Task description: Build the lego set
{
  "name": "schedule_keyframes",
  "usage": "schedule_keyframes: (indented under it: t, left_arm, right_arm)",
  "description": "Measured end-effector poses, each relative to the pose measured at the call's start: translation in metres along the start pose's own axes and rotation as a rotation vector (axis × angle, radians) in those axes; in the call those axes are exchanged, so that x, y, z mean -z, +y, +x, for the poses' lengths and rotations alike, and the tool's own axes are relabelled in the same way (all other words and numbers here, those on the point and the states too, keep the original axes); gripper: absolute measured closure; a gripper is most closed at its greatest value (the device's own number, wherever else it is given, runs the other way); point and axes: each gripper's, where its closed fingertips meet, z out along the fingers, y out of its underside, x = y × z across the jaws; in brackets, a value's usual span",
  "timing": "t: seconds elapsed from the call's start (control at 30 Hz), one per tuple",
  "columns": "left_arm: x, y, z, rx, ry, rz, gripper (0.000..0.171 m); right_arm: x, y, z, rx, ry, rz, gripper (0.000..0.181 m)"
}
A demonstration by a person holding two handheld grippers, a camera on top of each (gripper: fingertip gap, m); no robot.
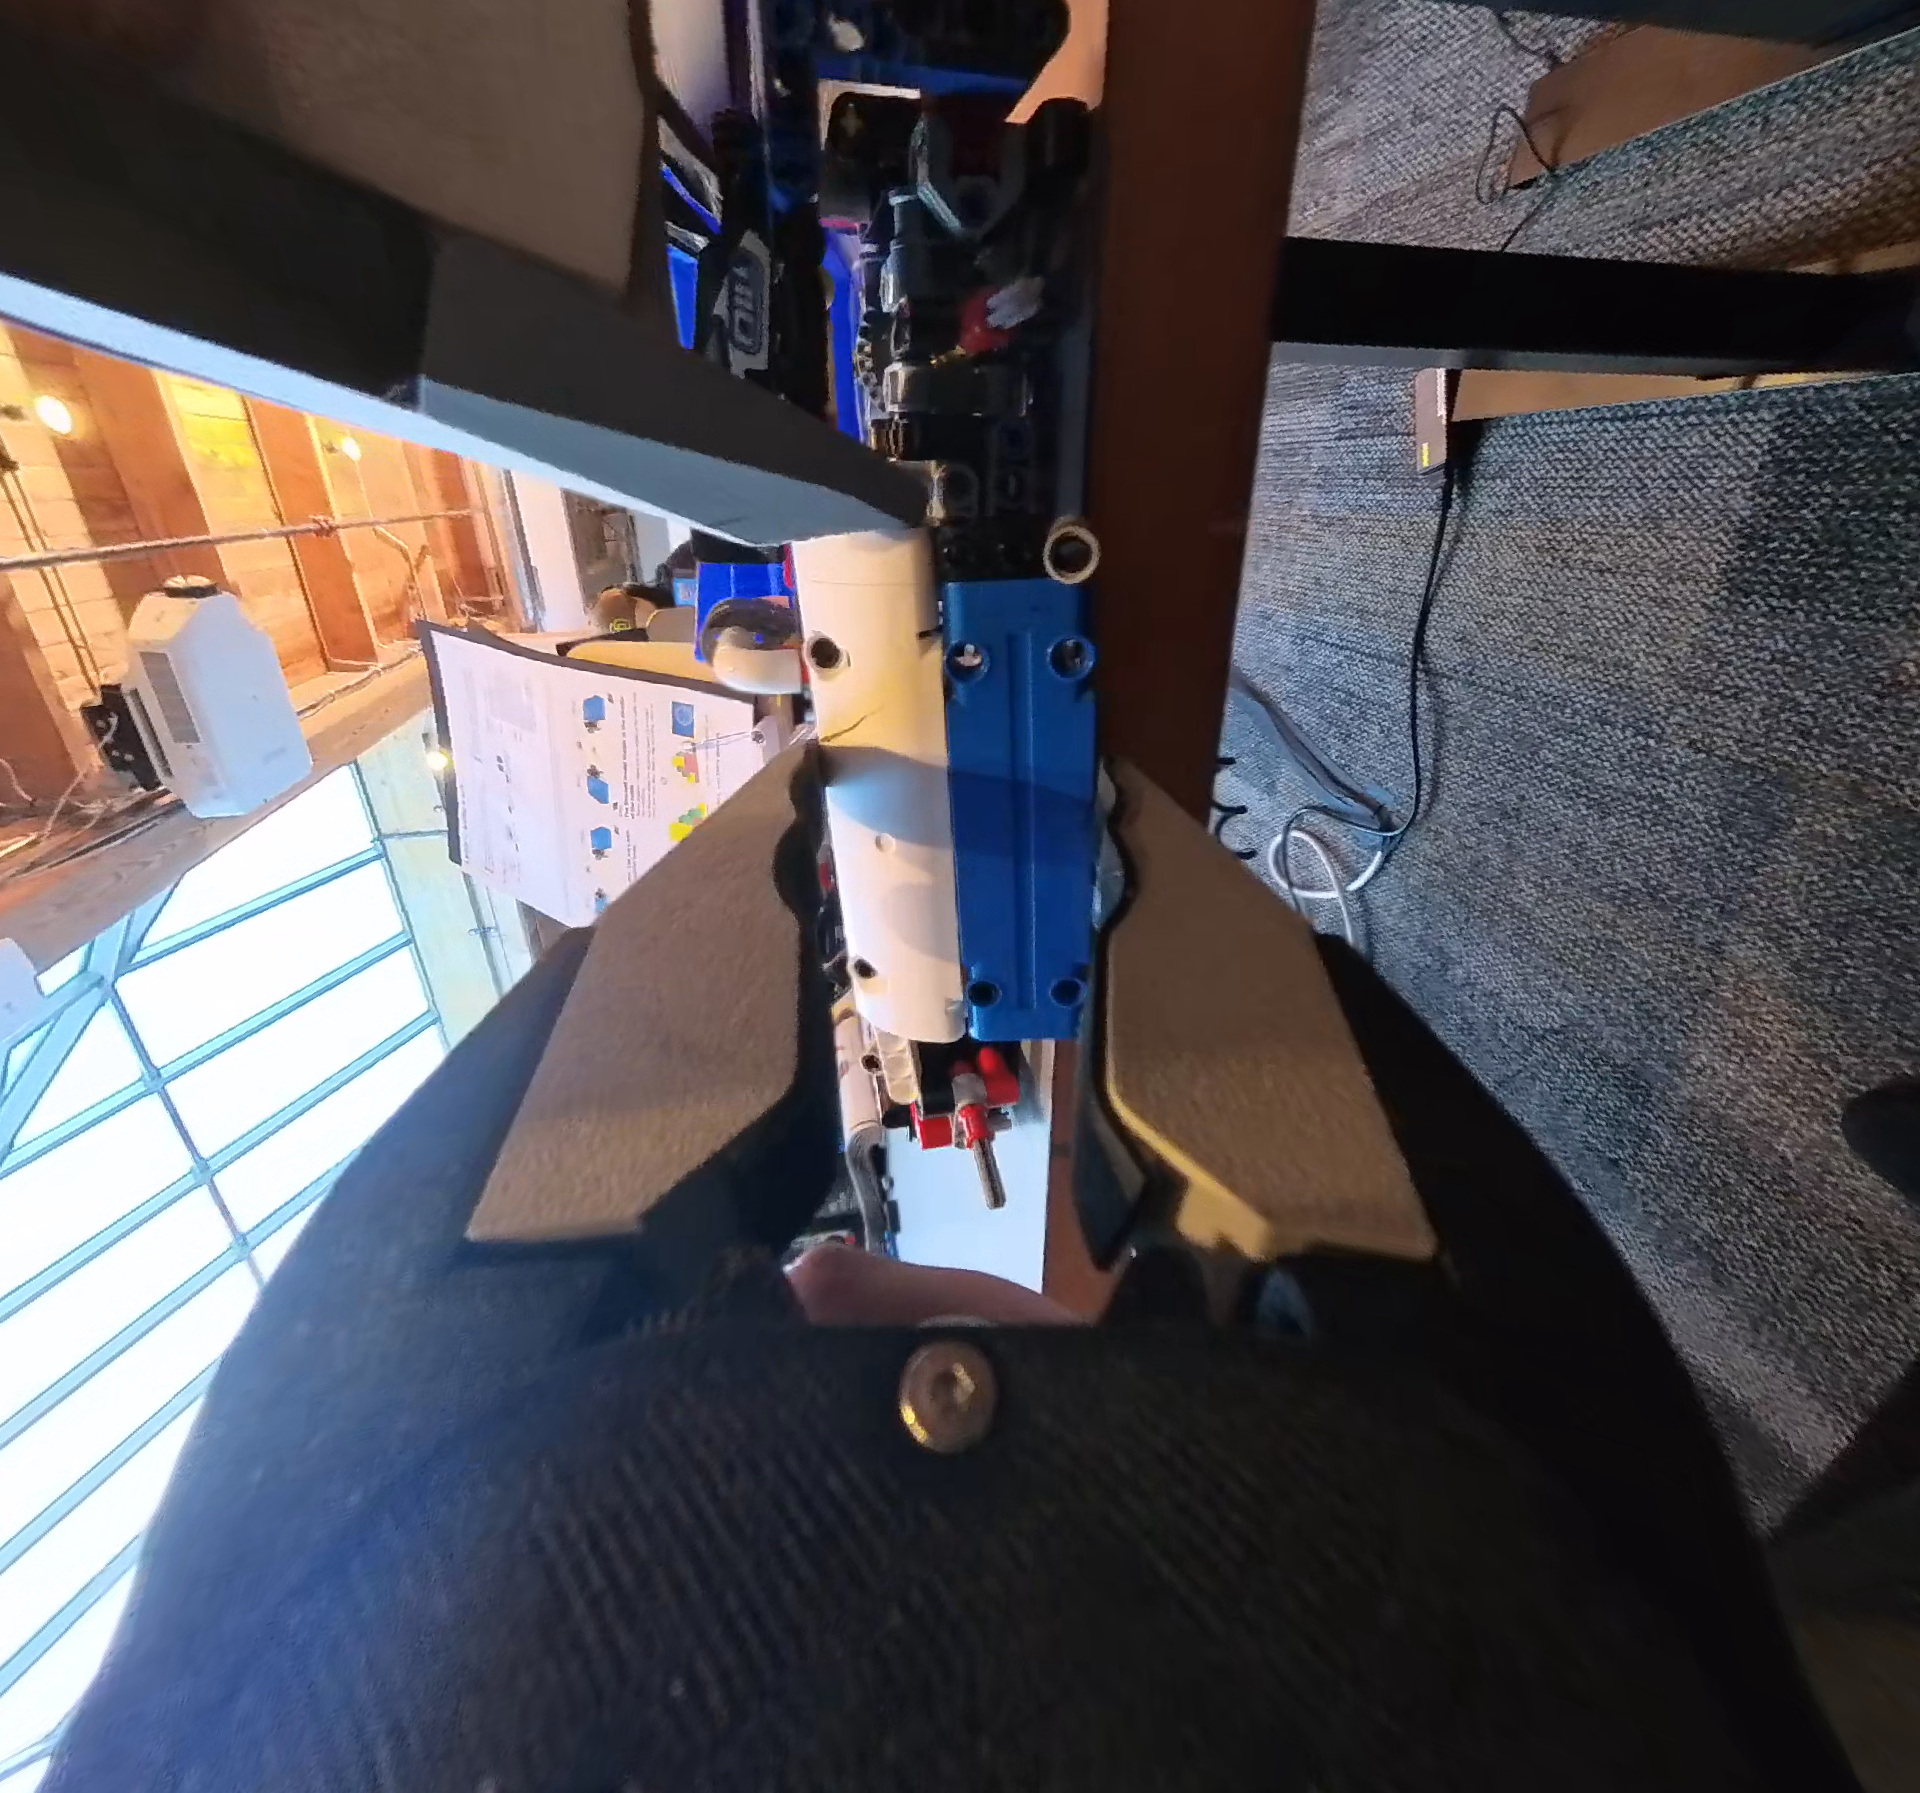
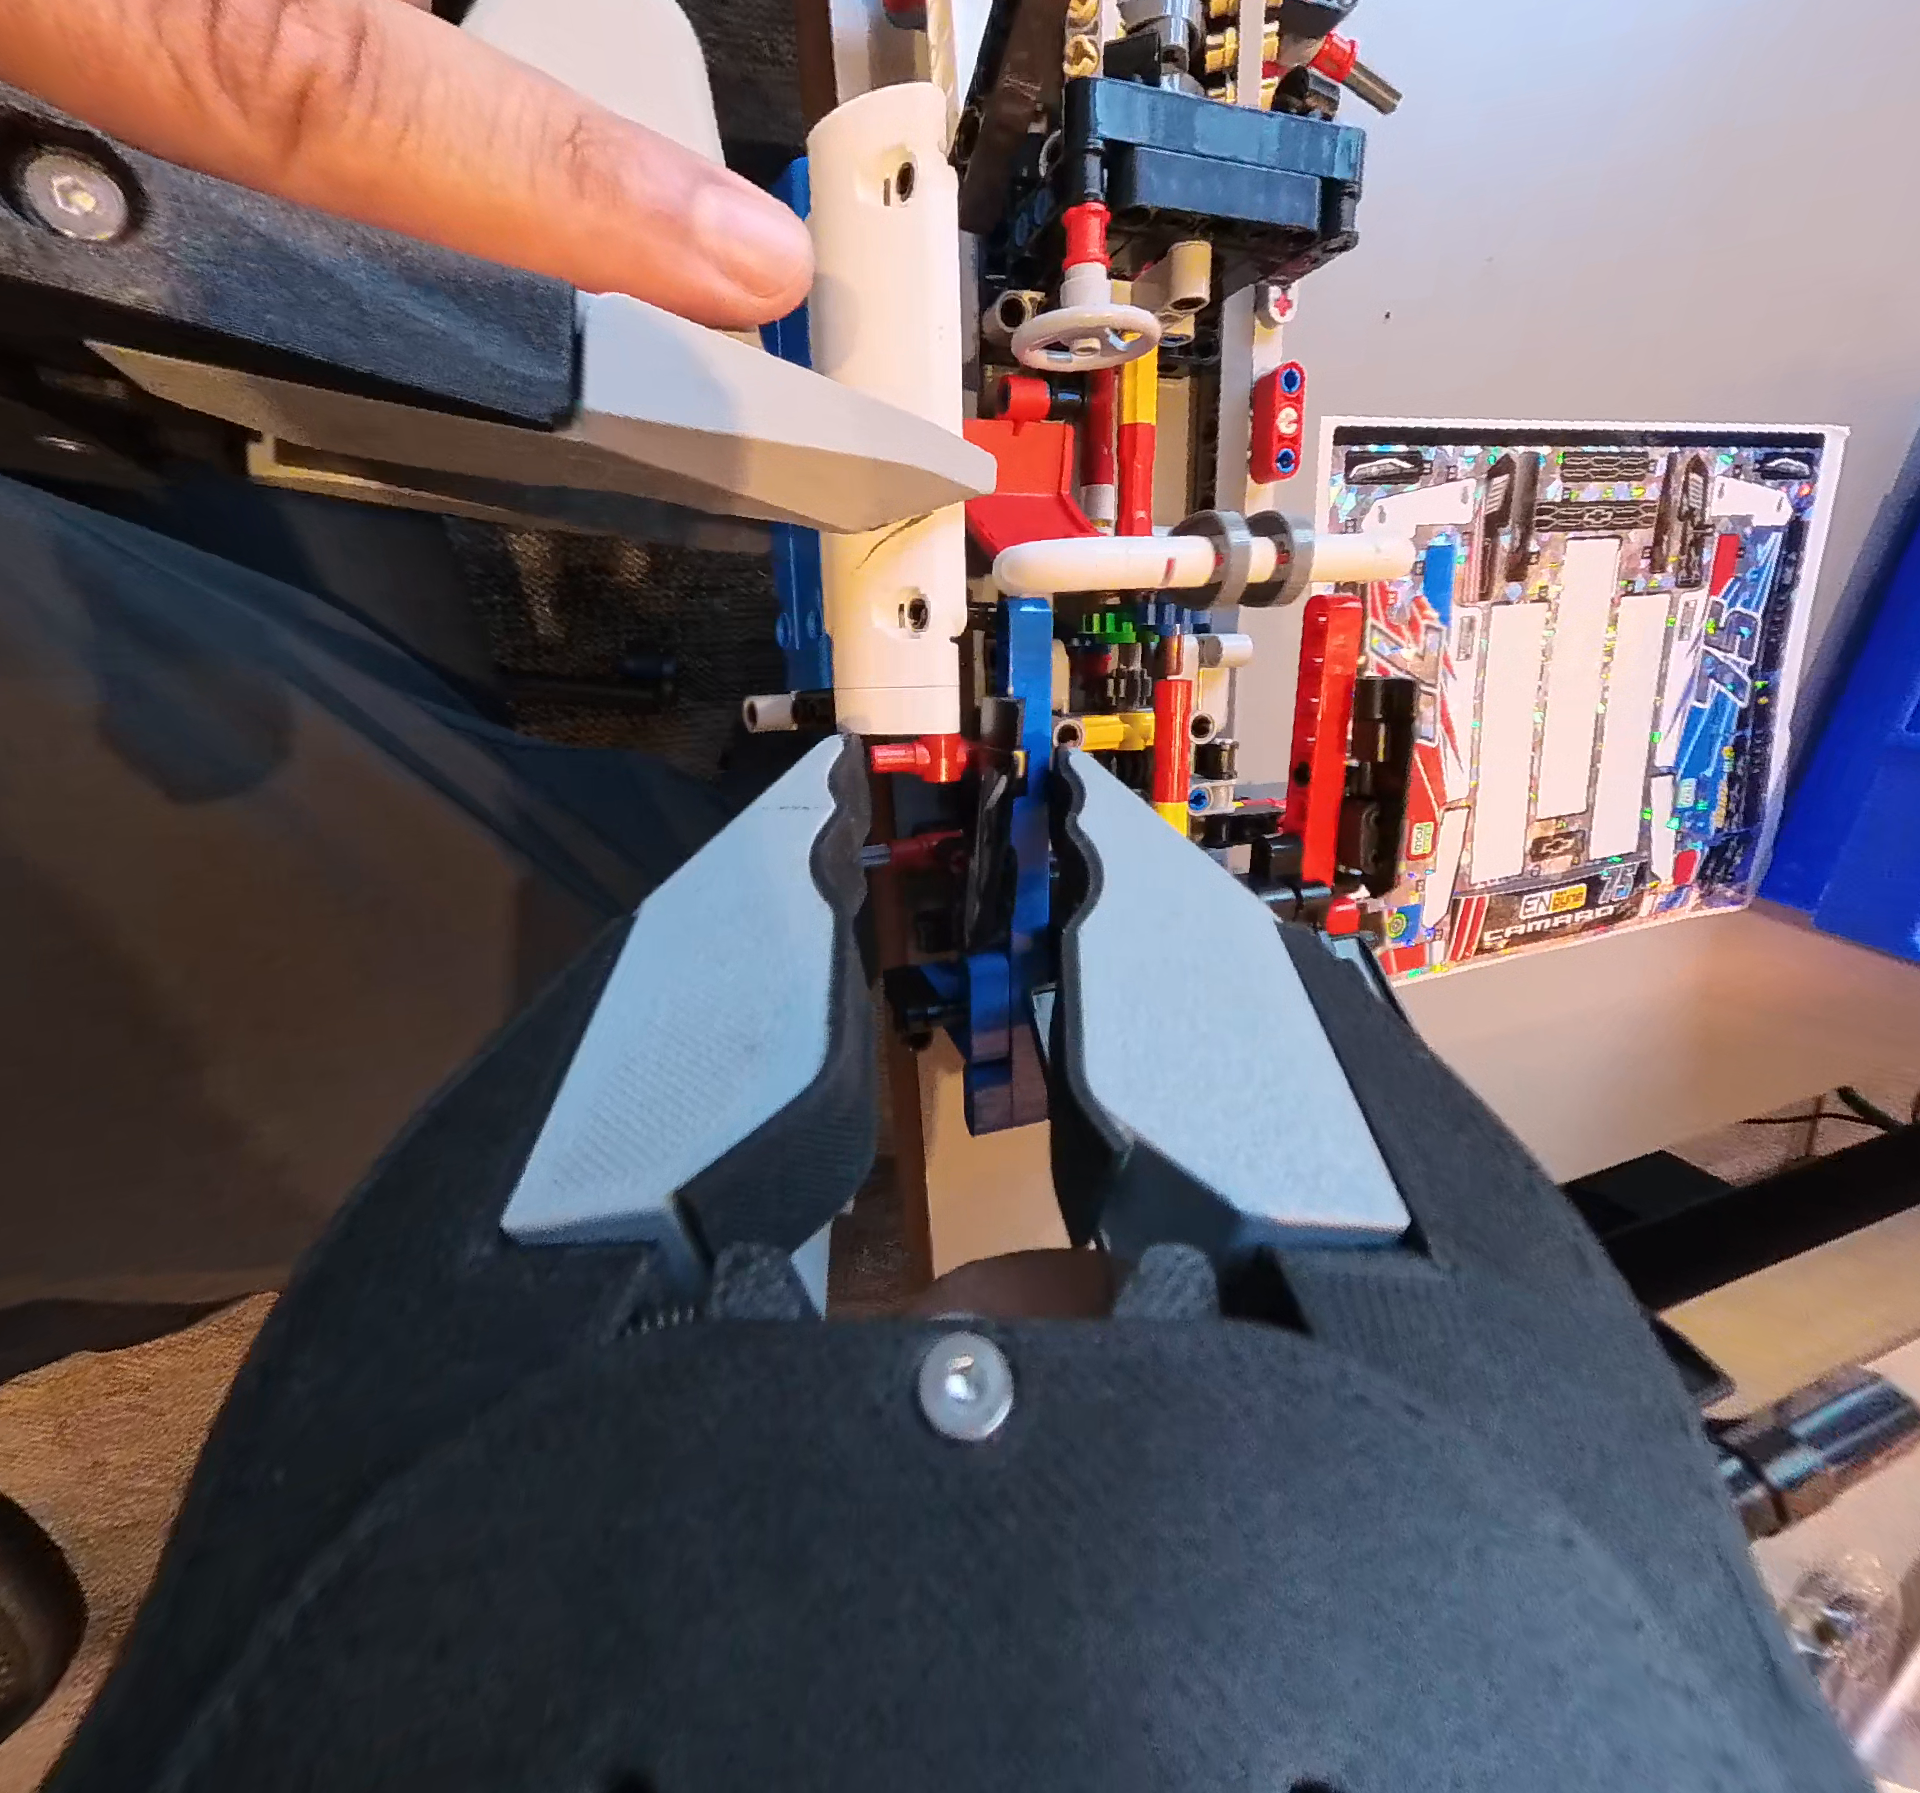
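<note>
Your left gripper pinching the lego car's white and blue side panels, your right gripper pinching its blue beam, your finger against the white panel.

Printed writing on sticker sheet and instruction page.

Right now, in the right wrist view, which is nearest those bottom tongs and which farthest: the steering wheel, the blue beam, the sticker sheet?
1. Blue beam: between the right tongs, gripped.
2. Steering wheel: higher up the model, just right of centre.
3. Sticker sheet: on the table behind the model, far right.
</note>
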Motion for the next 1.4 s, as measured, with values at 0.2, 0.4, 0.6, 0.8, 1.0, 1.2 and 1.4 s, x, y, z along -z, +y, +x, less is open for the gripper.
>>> schedule_keyframes:
  t: [0.2, 0.4, 0.6, 0.8, 1.0, 1.2, 1.4]
  left_arm:
    - [-0.001, -0.002, 0.0, -0.004, 0.016, 0.007, 0.123]
    - [0.002, -0.007, 0.002, -0.006, 0.046, 0.026, 0.123]
    - [0.008, -0.01, 0.002, 0.025, 0.044, 0.021, 0.123]
    - [0.012, -0.012, 0.003, 0.017, 0.052, 0.009, 0.123]
    - [0.014, -0.012, 0.006, -0.002, 0.048, -0.001, 0.122]
    - [0.014, -0.012, 0.006, 0.025, 0.047, -0.002, 0.123]
    - [0.012, -0.011, 0.005, 0.045, 0.025, 0.0, 0.123]
  right_arm:
    - [0.0, 0.001, 0.0, -0.008, -0.017, 0.008, 0.148]
    - [0.003, 0.003, -0.006, -0.036, -0.098, -0.016, 0.142]
    - [0.006, 0.004, -0.011, -0.039, -0.109, -0.014, 0.144]
    - [0.008, 0.006, -0.016, -0.028, -0.105, -0.026, 0.144]
    - [0.01, 0.007, -0.019, -0.046, -0.111, -0.017, 0.147]
    - [0.008, 0.008, -0.017, -0.003, -0.058, -0.023, 0.149]
    - [0.008, 0.007, -0.015, 0.01, -0.035, -0.004, 0.15]
